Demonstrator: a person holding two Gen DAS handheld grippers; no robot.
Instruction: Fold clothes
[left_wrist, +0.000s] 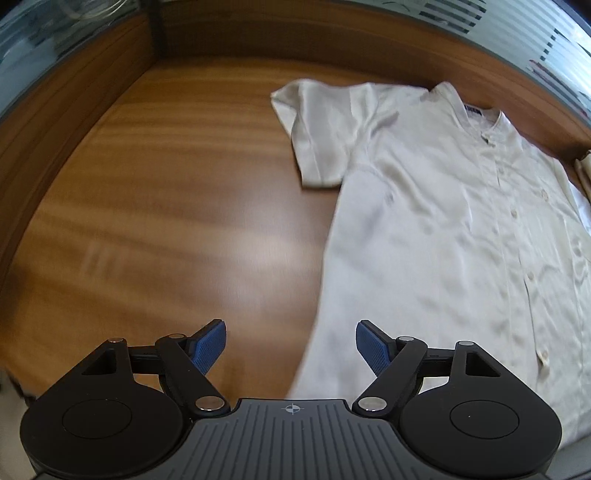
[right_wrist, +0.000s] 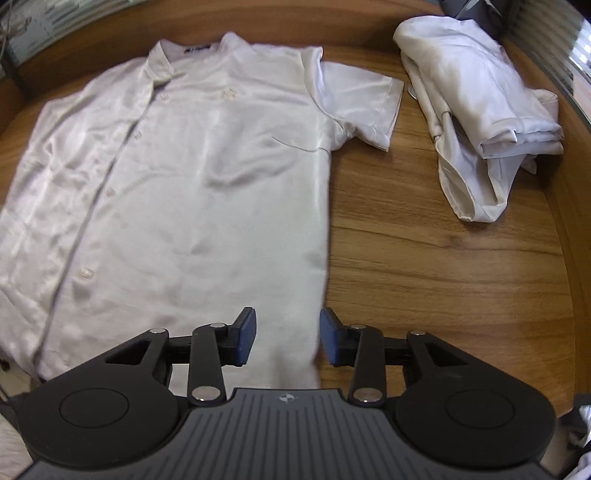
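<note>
A: Counts first. One cream short-sleeved button shirt (right_wrist: 192, 177) is being shown spread flat, front up, collar at the far end. One crumpled pile of pale garments (right_wrist: 476, 122) is being seen on the shirt's right in the right wrist view, well apart from the sleeve. How many pieces are in it cannot be told.

B: Buttons?

A: About six are being counted down the placket in the left wrist view, the lower ones blurred. Two sleeves are being shown, one per view.

B: Grippers?

A: Two. The left gripper (left_wrist: 291, 347) is being held with its blue pads wide apart, nothing between them but table and the shirt's left hem edge below. The right gripper (right_wrist: 288, 336) is being held with pads partly apart; the shirt's lower right hem corner is being seen in the gap underneath, and no pad is being pressed on cloth.

B: Shirt relative to fingers?

A: In the left view the shirt (left_wrist: 443, 229) is being seen ahead and to the right of the fingers. In the right view it is being seen ahead and to the left, its side seam running up from the gap.

B: Surface?

A: A wooden table (left_wrist: 166, 192) with a raised wooden rim is being shown, glossy. Striped frosted glass is being seen beyond the rim.
</note>
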